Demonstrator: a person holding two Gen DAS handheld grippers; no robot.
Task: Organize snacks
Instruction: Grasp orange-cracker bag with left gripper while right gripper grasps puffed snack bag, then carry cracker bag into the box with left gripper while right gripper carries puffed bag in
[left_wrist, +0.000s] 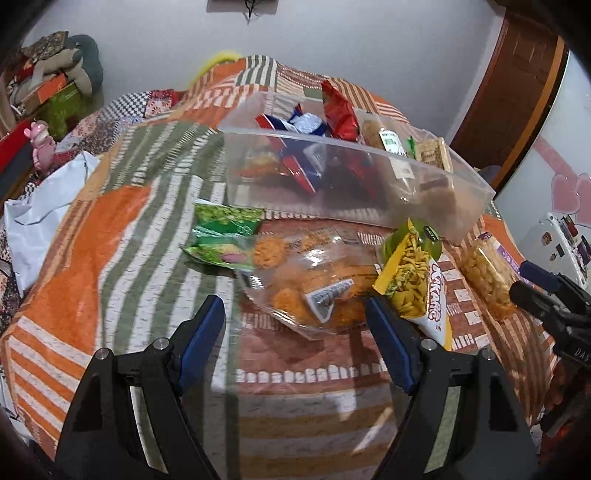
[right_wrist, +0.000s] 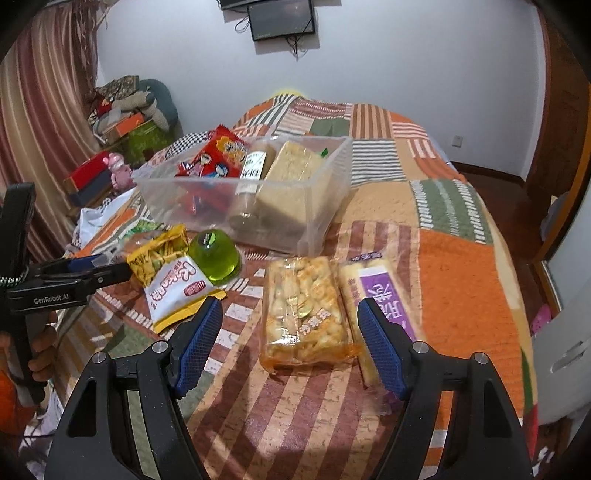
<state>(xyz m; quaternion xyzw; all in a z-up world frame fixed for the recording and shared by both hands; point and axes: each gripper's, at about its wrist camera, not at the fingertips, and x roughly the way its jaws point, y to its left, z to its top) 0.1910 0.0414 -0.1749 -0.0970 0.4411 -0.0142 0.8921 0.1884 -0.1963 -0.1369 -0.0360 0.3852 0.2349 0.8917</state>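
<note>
My left gripper (left_wrist: 295, 328) jaws apart, empty, over clear bag of orange snacks (left_wrist: 310, 280) on quilt (left_wrist: 122, 236). My right gripper (right_wrist: 290, 339) jaws apart, empty, over clear cracker pack (right_wrist: 304, 314), purple-label pack (right_wrist: 384, 295) just beside. Clear bin (right_wrist: 325, 206) w/ snacks behind. Green jelly cup (right_wrist: 216, 256) touching yellow chip bag (right_wrist: 170, 277).

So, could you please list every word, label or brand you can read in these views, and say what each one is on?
"GenRobot.AI": on the body of the left gripper, seen from the right wrist.
"DAS": partial letters on the right gripper, cut off at the frame edge.
Yellow and white snack bag: large stylised lettering, not legible.
Purple-labelled packet: Chinese characters, blurred.
Bottle label in the clear bin: too small.
</note>
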